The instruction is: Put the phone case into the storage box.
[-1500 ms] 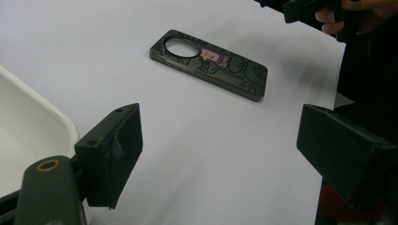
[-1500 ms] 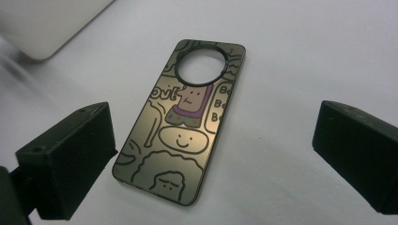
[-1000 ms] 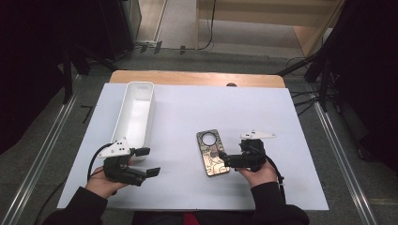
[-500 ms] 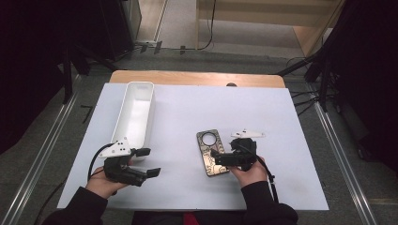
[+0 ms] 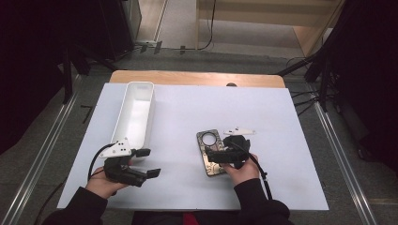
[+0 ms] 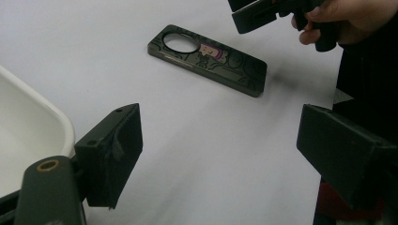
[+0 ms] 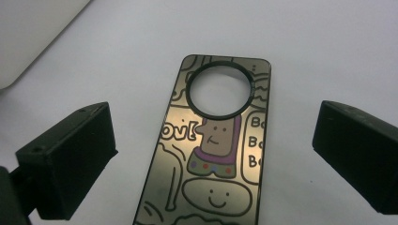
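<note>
High view, bottom edge: two dark sleeves come in, a hand on each set of tongs. Left tongs (image 5: 146, 163) sit lower left of the frame, jaws spread wide, nothing between them, hovering over bare white worktop (image 5: 187, 112) just below the near end of the tray. Grey three-cornered plate on top of them, cable looping off to the left.

Right tongs (image 5: 212, 154) sit lower centre-right, held in the right hand (image 5: 241, 169), pointing left across the phone case (image 5: 210, 146). Jaws released, wide apart. Cannot tell from the high view whether they touch the case.

Right tongs view: the two black jaws stand at the far left and far right of the frame, the phone case (image 7: 213, 150) lies flat between them, clear gaps on both sides, not gripped. Case is dark with cartoon line drawings, a purple-collared figure in the middle, round camera cut-out toward the top of the frame.

Left tongs view: own jaws open in the bottom corners, empty. Phone case (image 6: 209, 58) lies flat in the upper middle, well apart from them. Right tongs (image 6: 256, 14) and hand are at the top right, just past the case. Tray (image 6: 28, 126) rim is at the left edge.

Farther up in the high view: the long white tray (image 5: 136, 112) lies lengthwise in the left part of the worktop, looks empty. Small white flat piece (image 5: 239, 131) lies just right of the case's far end. Wooden edge (image 5: 197, 78) shows beyond the white sheet.
</note>
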{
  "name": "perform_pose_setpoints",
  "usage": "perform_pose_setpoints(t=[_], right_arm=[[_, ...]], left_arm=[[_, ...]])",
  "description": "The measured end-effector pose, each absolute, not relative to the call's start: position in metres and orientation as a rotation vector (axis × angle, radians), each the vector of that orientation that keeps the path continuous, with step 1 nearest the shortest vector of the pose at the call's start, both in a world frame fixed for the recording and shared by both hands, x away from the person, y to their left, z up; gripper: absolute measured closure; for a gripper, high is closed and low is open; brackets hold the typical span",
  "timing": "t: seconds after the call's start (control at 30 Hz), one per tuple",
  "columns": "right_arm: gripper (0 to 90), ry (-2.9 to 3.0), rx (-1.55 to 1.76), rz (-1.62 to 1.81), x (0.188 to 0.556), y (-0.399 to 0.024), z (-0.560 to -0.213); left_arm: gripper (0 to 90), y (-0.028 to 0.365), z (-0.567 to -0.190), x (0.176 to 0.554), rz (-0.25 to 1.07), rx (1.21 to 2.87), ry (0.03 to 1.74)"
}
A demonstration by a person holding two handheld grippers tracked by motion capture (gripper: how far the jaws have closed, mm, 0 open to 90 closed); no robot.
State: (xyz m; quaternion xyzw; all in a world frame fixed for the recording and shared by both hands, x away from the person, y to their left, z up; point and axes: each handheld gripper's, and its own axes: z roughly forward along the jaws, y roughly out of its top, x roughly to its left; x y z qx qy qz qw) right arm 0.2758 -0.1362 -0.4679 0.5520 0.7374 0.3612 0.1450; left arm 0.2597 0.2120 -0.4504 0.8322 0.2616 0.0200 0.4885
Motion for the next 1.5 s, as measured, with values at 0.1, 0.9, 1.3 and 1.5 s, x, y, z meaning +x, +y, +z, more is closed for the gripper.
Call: perform_pose_setpoints(t=[0.1, 0.9, 1.3, 1.5], right_arm=[[0.0, 2.14, 1.581, 1.031, 0.279, -0.132, -0.468], [0.0, 2.219, 1.611, 0.949, 0.297, -0.116, -0.475], [0.0, 2.268, 1.674, 0.884, 0.3, -0.114, -0.476], [0.0, 2.291, 1.662, 0.865, 0.301, -0.112, -0.476]], left_arm=[[14.5, 0.212, -0.451, 0.26, 0.047, 2.025, 0.638], [14.5, 0.212, -0.451, 0.26, 0.041, 2.029, 0.639], [14.5, 0.212, -0.451, 0.26, 0.042, 2.032, 0.637], [14.5, 0.212, -0.451, 0.259, 0.041, 2.033, 0.634]])
